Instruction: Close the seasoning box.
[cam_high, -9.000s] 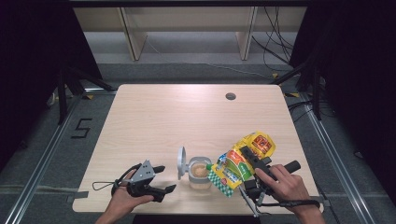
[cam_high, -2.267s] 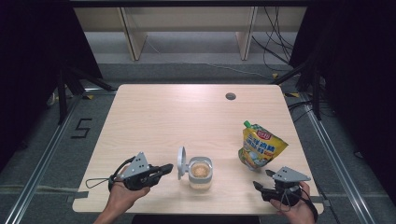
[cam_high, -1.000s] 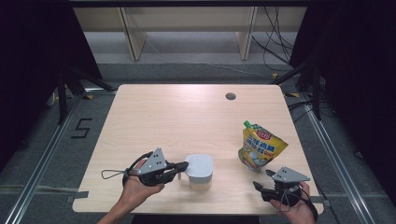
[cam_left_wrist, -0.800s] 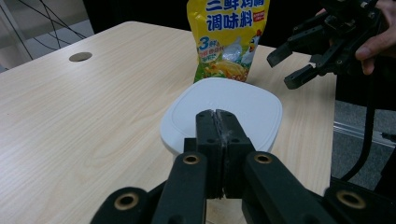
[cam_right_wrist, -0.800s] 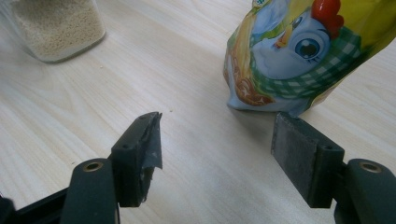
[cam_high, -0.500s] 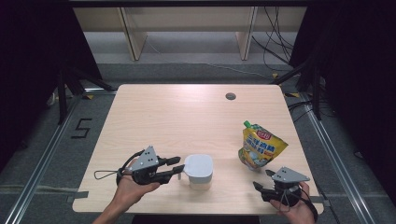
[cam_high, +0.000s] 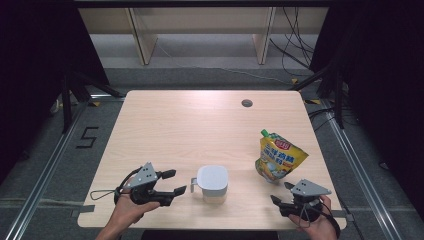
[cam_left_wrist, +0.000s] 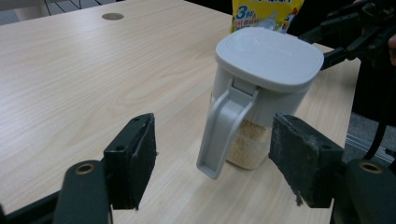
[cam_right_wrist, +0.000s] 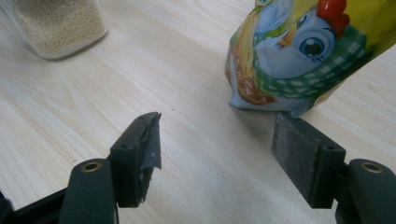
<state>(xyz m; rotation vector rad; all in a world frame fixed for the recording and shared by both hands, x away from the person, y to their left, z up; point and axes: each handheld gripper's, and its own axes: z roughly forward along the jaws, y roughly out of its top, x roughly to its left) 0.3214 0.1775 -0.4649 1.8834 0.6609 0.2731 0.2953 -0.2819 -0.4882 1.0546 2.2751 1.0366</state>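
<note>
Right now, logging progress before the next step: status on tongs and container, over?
Left tongs just opened, nothing between them. Right tongs open, empty. Lidded container upright, lid closed. Yellow pouch stands apart.

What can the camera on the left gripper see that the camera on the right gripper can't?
The left gripper view alone shows the jar's grey lid, shut, with its flap handle hanging down, the round hole in the table, and the other gripper farther off.

The right gripper view alone shows the cartoon chick printed on the yellow pouch, and where the pouch's bottom meets the table.

Both show the jar of pale grains, part of that pouch, the wooden table, and their own two black jaws standing open with nothing between them.
</note>
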